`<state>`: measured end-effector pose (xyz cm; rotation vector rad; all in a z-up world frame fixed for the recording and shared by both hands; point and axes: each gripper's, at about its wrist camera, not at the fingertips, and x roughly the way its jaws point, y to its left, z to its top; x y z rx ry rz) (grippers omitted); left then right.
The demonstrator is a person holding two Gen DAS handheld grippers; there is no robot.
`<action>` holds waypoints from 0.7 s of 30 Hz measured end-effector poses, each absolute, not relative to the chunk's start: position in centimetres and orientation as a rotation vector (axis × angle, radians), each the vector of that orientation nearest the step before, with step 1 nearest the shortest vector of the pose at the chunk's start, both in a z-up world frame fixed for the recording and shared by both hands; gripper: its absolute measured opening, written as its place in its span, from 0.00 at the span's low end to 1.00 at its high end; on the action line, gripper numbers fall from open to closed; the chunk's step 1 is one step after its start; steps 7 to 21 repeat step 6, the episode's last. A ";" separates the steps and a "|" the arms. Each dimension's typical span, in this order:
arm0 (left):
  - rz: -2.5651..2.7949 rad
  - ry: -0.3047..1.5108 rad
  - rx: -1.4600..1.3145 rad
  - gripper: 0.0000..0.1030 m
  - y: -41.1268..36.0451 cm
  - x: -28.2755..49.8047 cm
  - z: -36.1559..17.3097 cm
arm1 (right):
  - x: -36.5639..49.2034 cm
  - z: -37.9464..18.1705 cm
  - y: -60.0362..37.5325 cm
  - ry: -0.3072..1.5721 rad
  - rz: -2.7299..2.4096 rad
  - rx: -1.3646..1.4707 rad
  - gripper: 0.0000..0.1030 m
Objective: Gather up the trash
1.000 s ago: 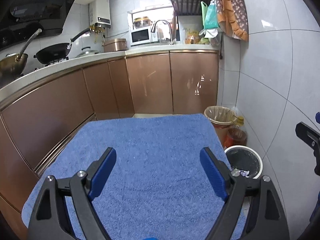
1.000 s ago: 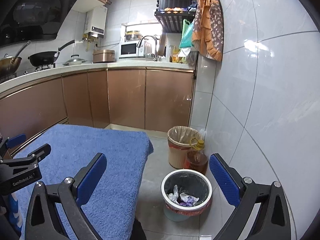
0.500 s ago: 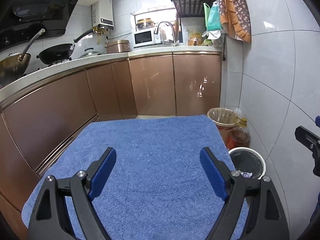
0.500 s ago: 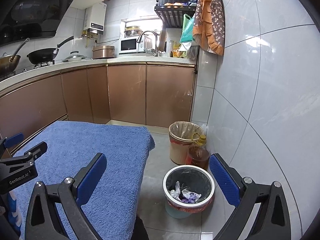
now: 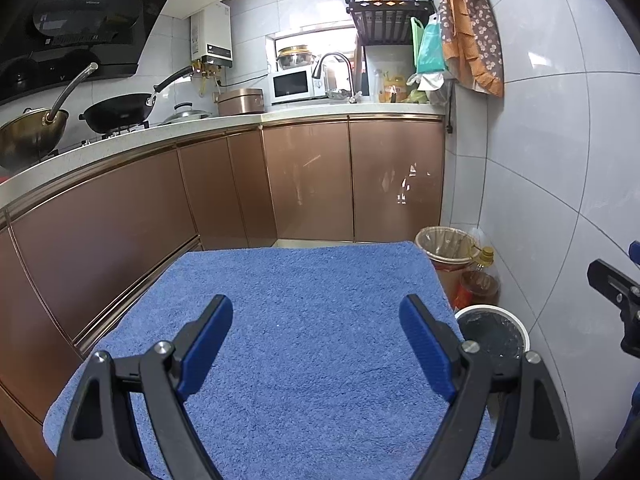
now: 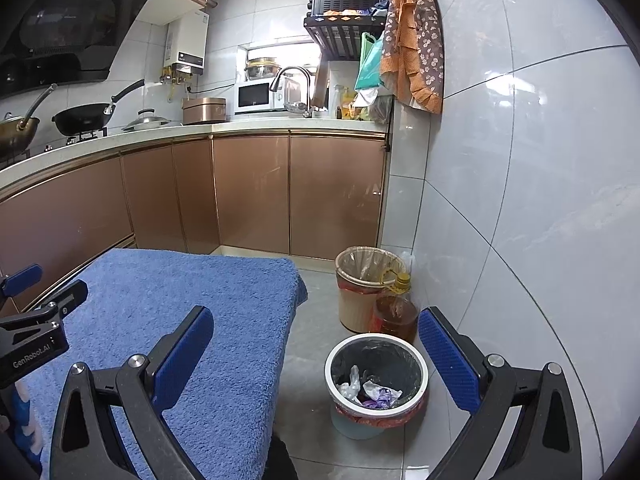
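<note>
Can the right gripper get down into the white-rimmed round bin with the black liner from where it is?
Probably yes. The right gripper hangs open over the white-rimmed round bin with the black liner, its mouth uncovered, and the blue towel-covered table sits off to the left.

Towel [image 5: 312,344]: solid blue terry. Gripper pads [image 6: 182,354]: blue, ribbed, on black frames. Bin [image 6: 376,384]: white rim, black liner, red band. Cabinets [image 6: 252,196]: glossy copper-brown. Apron [image 6: 414,36] at 12 o'clock: orange-brown, white floral print.
</note>
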<state>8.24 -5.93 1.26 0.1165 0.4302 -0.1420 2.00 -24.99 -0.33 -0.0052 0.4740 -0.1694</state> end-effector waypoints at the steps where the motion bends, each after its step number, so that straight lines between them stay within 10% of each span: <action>1: -0.140 0.430 0.113 0.83 -5.9 8.2 1.3 | 2.0 -0.3 -25.0 0.474 -0.169 -0.005 1.00; 21: -0.143 0.430 0.096 0.83 -5.7 8.1 1.4 | 1.9 -0.4 -25.1 0.473 -0.168 -0.006 1.00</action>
